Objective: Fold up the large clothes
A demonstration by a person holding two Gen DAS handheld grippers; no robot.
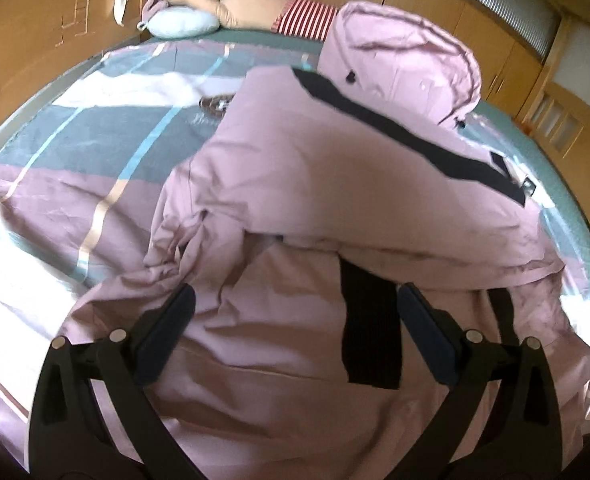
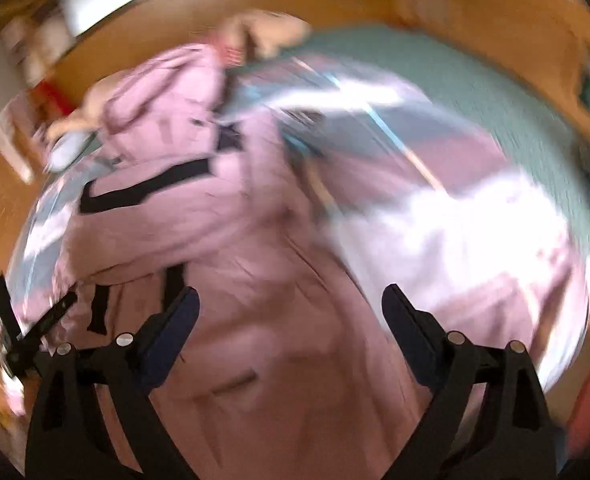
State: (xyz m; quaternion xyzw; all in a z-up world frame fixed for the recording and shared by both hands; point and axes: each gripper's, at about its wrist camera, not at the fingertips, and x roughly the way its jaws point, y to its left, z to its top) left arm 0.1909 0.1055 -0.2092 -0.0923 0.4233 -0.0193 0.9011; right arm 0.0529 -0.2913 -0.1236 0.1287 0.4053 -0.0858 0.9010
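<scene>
Pink jacket (image 1: 335, 184) spread on the bed (image 1: 75, 140), sleeve folded across its chest, hood toward the pillows (image 1: 247, 4). Left gripper (image 1: 293, 304) above the jacket's lower front, jaws wide, holding nothing. Right gripper (image 2: 289, 304) likewise over the hem, jaws wide, empty

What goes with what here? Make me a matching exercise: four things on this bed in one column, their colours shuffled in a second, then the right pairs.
Things:
1. jacket
2. round cushion
3. band across the jacket's sleeve
4. pillow at the head of the bed

Colours:
A. red and white stripes
B. dusty pink
C. pale blue
D. black

Pairs: 1-B, 2-C, 3-D, 4-A
</scene>
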